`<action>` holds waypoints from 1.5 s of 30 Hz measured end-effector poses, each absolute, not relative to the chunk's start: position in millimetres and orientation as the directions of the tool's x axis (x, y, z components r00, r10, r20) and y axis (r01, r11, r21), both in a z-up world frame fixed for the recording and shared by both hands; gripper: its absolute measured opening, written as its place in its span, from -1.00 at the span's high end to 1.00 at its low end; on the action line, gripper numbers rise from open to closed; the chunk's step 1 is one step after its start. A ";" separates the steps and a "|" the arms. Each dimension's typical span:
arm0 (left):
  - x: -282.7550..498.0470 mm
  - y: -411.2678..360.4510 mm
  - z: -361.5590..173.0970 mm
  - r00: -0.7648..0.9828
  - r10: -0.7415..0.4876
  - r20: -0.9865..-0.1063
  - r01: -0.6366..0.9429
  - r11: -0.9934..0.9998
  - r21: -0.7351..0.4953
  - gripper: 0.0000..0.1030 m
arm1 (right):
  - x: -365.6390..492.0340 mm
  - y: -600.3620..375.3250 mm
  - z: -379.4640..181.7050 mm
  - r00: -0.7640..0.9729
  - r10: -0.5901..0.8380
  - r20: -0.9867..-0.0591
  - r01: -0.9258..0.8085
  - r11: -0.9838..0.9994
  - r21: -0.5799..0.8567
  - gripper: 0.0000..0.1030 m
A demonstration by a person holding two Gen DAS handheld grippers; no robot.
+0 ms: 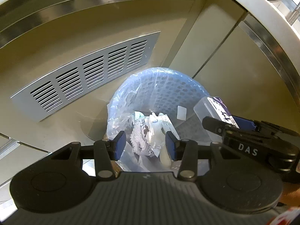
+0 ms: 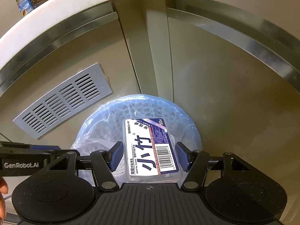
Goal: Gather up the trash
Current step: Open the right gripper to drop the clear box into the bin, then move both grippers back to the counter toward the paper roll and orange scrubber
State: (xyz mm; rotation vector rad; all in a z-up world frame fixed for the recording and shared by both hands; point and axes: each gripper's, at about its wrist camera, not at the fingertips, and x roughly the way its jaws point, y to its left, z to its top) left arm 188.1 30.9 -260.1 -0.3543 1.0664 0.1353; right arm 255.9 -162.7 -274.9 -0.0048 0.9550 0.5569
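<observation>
The dental floss box [image 2: 151, 148] was a flat, clear plastic case with a white and blue label, large dark characters and a barcode, its label facing up and its long side running away from the camera. It hung above the open mouth of the blue perforated trash basket [image 2: 105, 116], which was lined with a clear plastic bag. Down inside lay crumpled white wrappers and paper scraps [image 1: 150, 131].
</observation>
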 end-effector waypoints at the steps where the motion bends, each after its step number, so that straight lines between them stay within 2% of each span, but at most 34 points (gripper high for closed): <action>1: 187.5 31.7 -260.3 0.482 -0.061 -0.874 -0.277 0.936 -0.218 0.19 | 257.1 -162.1 -276.3 0.448 0.452 -0.771 -0.446 0.861 0.246 -0.18; 2: 186.7 32.8 -260.7 0.481 -0.061 -0.874 -0.278 0.935 -0.219 0.19 | 258.0 -161.6 -277.3 0.450 0.457 -0.767 -0.441 0.861 0.253 -0.19; 4: 184.7 35.6 -261.5 0.480 -0.063 -0.875 -0.280 0.935 -0.220 0.19 | 258.6 -160.8 -278.2 0.459 0.451 -0.765 -0.432 0.866 0.252 -0.39; 6: 182.5 38.3 -262.1 0.477 -0.063 -0.877 -0.282 0.934 -0.221 0.19 | 258.1 -160.8 -278.7 0.457 0.444 -0.771 -0.425 0.870 0.249 -0.43; 16: 167.7 42.1 -242.9 0.492 -0.083 -0.866 -0.259 0.936 -0.237 0.19 | 236.8 -169.6 -257.4 0.446 0.415 -0.793 -0.415 0.881 0.227 -0.43; 30: 149.4 32.8 -169.0 0.563 -0.116 -0.818 -0.184 0.948 -0.261 0.19 | 193.3 -175.5 -169.7 0.530 0.411 -0.742 -0.401 0.892 0.209 -0.43; 45: 152.8 26.3 -97.6 0.650 -0.179 -0.739 -0.047 0.961 -0.274 0.19 | 181.8 -187.1 -102.9 0.647 0.392 -0.654 -0.345 0.915 0.207 -0.43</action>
